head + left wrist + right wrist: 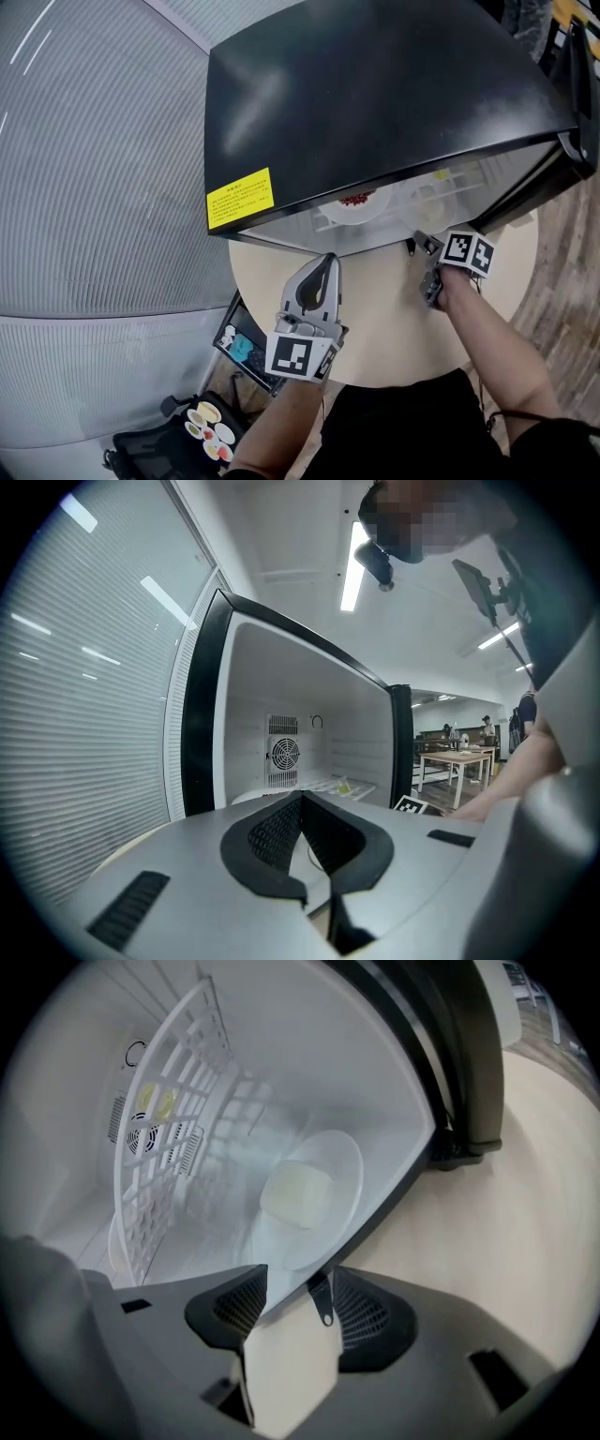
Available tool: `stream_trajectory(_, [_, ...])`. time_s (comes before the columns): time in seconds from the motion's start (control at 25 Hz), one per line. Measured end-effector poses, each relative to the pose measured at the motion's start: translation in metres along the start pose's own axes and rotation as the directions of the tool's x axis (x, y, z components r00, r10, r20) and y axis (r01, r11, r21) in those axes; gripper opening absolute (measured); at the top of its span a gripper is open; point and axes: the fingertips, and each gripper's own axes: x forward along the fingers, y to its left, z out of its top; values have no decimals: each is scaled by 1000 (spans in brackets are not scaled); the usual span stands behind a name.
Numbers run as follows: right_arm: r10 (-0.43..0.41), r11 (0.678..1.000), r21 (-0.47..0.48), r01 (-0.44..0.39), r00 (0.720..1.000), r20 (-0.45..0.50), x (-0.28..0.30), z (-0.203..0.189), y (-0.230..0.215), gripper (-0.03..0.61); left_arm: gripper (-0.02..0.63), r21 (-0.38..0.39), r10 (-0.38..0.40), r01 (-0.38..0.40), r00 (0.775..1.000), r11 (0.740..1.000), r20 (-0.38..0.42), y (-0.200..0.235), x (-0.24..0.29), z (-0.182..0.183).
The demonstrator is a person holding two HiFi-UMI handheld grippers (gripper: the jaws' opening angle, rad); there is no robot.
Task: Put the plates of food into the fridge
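The black fridge [375,94] stands open on a round beige table [394,328]. In the head view, a plate of red food [357,200] and a white plate of pale food [427,199] lie on its white floor. In the right gripper view the pale-food plate [314,1194] sits just inside the fridge's front edge. My right gripper [295,1283] is open at that edge, a little short of the plate, with nothing held. My left gripper [328,261] hovers over the table in front of the fridge, shut and empty [302,799].
A white wire shelf [178,1119] runs above the plates. The fridge door [577,141] hangs open at the right. A fan grille [284,755] is on the back wall. On the floor at the lower left is a tray of small plates [211,431].
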Motion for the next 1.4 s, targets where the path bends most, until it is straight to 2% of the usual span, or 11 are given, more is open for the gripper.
stream_trajectory(0.4, [29, 995, -101, -24, 999, 44, -31, -8, 12, 199, 6, -2, -10, 10, 999, 1000, 39, -9, -16, 10])
stream_trajectory(0.6, [106, 975, -208, -84, 989, 100, -62, -2, 36, 198, 6, 5, -29, 29, 998, 1000, 58, -19, -25, 19])
stream_trajectory(0.72, [120, 949, -307, -71, 982, 144, -87, 4, 47, 198, 6, 9, -35, 35, 997, 999, 65, -21, -33, 22])
stream_trajectory(0.88, [125, 875, -484, -4, 968, 217, -117, 14, 60, 198, 6, 15, -40, 39, 997, 999, 72, -23, -44, 26])
stream_trajectory(1.04, [155, 793, -609, 32, 955, 252, -142, 12, 79, 198, 6, 18, -42, 40, 996, 999, 83, -24, -57, 33])
stream_trajectory(1.24, [246, 664, -747, 34, 934, 260, -180, 7, 113, 196, 6, 22, -47, 45, 995, 999, 90, -27, -71, 40])
stream_trajectory(1.4, [284, 565, -822, 74, 918, 278, -209, 6, 131, 196, 6, 28, -60, 58, 993, 998, 98, -32, -77, 47])
